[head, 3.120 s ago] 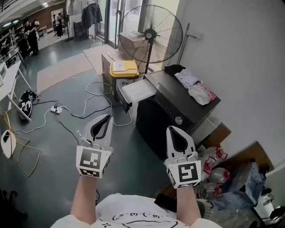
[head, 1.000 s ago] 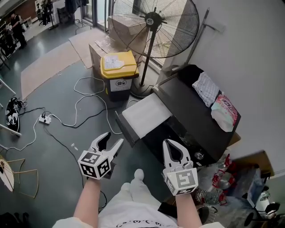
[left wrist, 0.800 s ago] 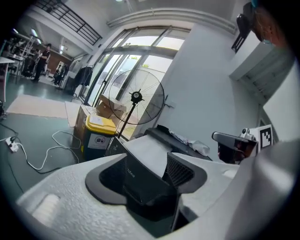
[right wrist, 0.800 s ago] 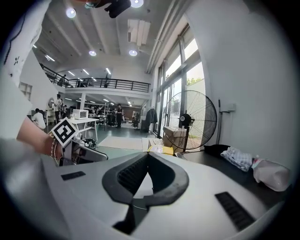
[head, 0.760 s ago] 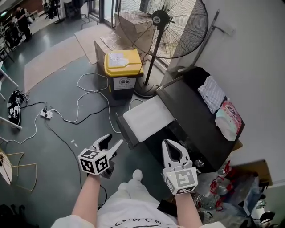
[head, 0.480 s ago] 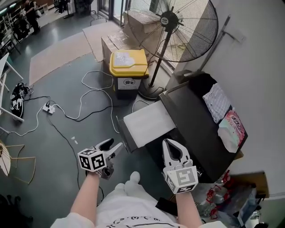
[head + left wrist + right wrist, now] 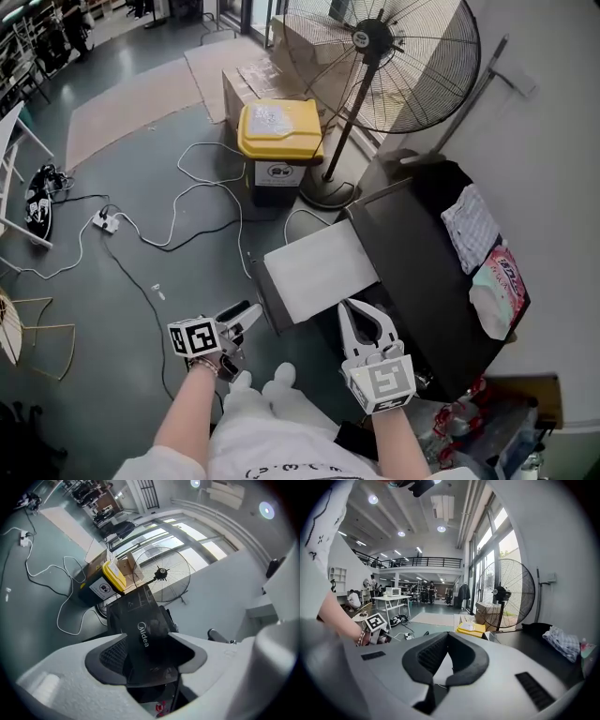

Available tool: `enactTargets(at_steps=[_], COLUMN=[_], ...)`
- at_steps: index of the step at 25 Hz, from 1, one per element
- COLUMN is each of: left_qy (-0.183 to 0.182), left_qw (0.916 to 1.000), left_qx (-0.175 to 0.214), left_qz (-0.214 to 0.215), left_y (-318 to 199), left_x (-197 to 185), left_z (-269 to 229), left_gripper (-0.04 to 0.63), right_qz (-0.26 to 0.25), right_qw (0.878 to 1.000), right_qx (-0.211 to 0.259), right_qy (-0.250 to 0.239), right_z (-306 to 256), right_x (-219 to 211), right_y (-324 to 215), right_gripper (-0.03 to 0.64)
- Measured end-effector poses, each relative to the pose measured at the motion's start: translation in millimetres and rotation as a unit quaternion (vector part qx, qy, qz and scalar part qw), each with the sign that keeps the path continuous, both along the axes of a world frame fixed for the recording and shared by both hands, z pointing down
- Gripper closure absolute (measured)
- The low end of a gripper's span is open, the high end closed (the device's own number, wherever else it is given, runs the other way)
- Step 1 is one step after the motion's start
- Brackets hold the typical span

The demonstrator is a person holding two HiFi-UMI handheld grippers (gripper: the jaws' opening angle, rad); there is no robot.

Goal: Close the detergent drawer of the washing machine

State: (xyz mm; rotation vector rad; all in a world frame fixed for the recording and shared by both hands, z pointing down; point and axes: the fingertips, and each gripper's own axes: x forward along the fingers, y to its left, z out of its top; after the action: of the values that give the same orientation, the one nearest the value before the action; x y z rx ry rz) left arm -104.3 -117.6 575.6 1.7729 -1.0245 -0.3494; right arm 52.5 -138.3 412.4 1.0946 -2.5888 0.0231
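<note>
I've brought the left hand-held gripper point(image 7: 245, 317) in low by the front of the detergent drawer point(image 7: 319, 272); its jaws stand apart (the dark front panel shows between them, contact unclear); the drawer sticks well out of the washing machine point(image 7: 424, 251); the right hand-held gripper point(image 7: 347, 307), jaws together and empty, hovers beside the drawer.
</note>
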Motion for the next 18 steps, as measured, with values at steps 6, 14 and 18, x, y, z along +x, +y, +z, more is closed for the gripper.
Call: enactTargets(at_steps=[6, 14, 18], left_qy=[0.080, 0.155, 0.189], left_qw=[0.9964, 0.9848, 0.9765], left_qx=[-0.003, -0.009, -0.023], left_qz=[0.025, 0.078, 0.101], left_y=[-5.7, -12.3, -13.0], left_x=[-0.7, 0.5, 3.9], left_z=[18.4, 37.3, 49.9], left_gripper=[0.319, 0.319, 0.319], right_qz=[0.028, 0.087, 0.119], right_qw=[0.999, 0.996, 0.992], right_qx=[-0.014, -0.034, -0.042], right_qy=[0.009, 0.012, 0.013], right_z=[19.3, 41.3, 50.6], right_x=[-17.8, -38.6, -40.5], right_y=[-0.9, 3.4, 8.6], right_gripper=[0.618, 0.618, 0.618])
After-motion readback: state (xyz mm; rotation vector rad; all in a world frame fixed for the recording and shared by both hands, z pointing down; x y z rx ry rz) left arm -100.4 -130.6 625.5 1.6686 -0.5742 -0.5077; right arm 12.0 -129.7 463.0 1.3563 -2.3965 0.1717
